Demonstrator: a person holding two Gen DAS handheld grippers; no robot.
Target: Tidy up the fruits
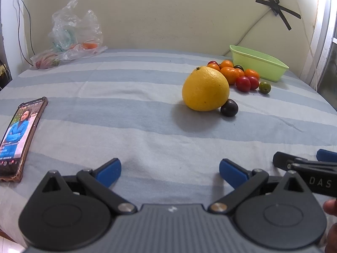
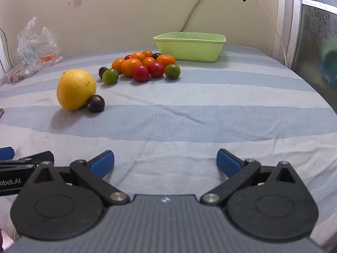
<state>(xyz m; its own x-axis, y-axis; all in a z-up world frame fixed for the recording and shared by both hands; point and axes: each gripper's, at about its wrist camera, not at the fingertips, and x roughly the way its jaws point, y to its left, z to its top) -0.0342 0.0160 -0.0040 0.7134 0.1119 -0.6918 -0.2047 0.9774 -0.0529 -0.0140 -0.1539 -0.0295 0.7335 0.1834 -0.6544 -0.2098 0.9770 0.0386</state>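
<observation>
A big yellow citrus fruit lies on the striped cloth with a dark plum touching it. Behind them sits a cluster of small oranges, red tomatoes and green ones. A light green tub stands just beyond the cluster. My left gripper is open and holds nothing, well short of the fruit. My right gripper is open too, near the front edge, beside the left one.
A phone with a lit screen lies at the left on the striped cloth. A clear plastic bag with produce rests at the back left against the wall. A person's fingers show at the right edge.
</observation>
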